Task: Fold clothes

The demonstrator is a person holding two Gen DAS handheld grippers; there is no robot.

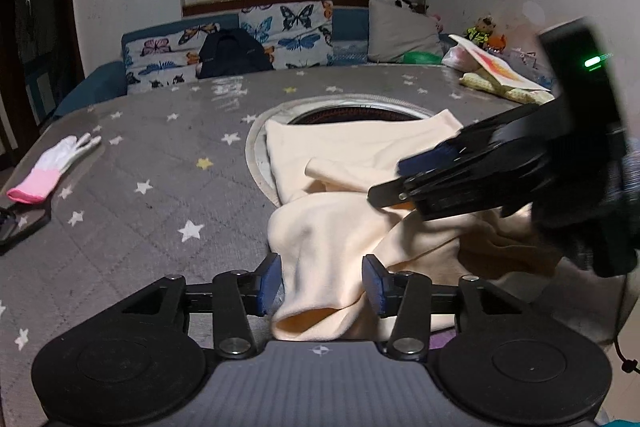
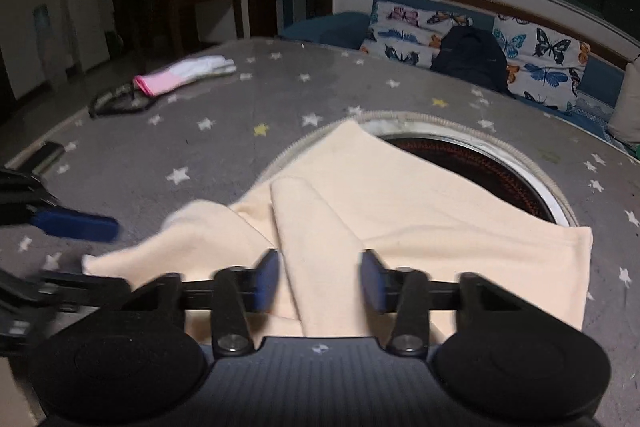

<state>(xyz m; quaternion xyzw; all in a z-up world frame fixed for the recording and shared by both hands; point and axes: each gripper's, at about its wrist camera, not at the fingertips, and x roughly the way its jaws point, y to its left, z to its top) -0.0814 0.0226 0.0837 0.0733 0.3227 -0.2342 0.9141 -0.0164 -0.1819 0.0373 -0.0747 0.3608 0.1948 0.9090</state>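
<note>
A cream-coloured garment (image 1: 360, 183) lies crumpled on the grey star-patterned table (image 1: 152, 155), partly over a round opening (image 1: 352, 113). My left gripper (image 1: 322, 283) is open, with a rolled sleeve or fold of the garment lying between its blue pads (image 1: 272, 283). My right gripper (image 2: 320, 281) is open too, low over the garment (image 2: 400, 211), a raised fold between its pads (image 2: 266, 281). The right gripper also shows from the side in the left wrist view (image 1: 404, 183), above the garment. The left gripper's blue finger shows at the left edge of the right wrist view (image 2: 76, 223).
A pink and white glove (image 1: 48, 167) lies at the table's left; it also shows in the right wrist view (image 2: 180, 75), next to a black item (image 2: 116, 103). A butterfly-print sofa (image 1: 248, 39) with a dark backpack (image 1: 232, 55) stands behind. Papers and toys (image 1: 496, 67) sit at the far right.
</note>
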